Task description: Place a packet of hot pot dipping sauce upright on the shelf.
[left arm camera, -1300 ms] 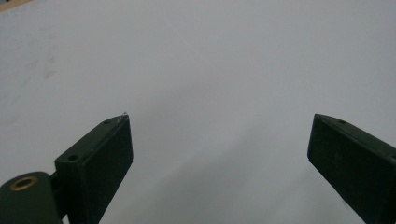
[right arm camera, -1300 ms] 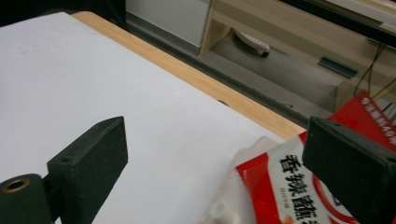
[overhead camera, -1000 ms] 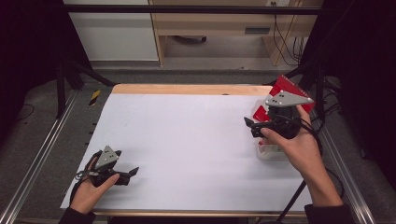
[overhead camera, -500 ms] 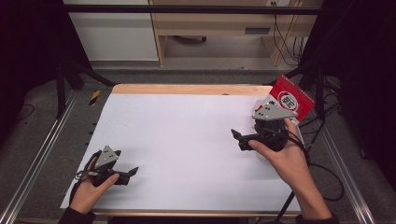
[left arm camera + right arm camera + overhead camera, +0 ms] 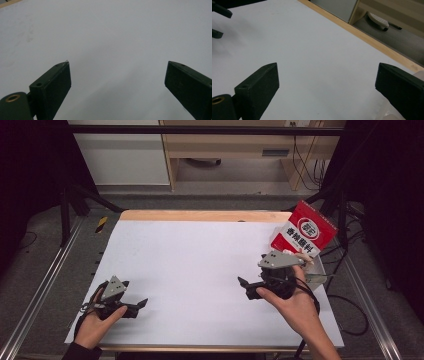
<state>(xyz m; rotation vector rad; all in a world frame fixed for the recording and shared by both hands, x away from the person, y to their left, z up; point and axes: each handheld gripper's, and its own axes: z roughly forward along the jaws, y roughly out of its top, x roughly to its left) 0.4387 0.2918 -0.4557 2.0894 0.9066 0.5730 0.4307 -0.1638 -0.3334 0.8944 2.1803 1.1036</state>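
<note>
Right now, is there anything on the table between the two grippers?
No. In the high view only bare white table lies between the left gripper and right gripper.

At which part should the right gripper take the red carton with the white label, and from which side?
Probably the upper edge of the red carton with the white label, approached from the table's middle: it stands tilted at the right edge, and the open right gripper is already beside it.

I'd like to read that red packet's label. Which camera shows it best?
The high view: the red packet stands tilted at the table's right edge, label facing the camera, behind the right gripper. The gripper views look across the white tabletop instead.
</note>
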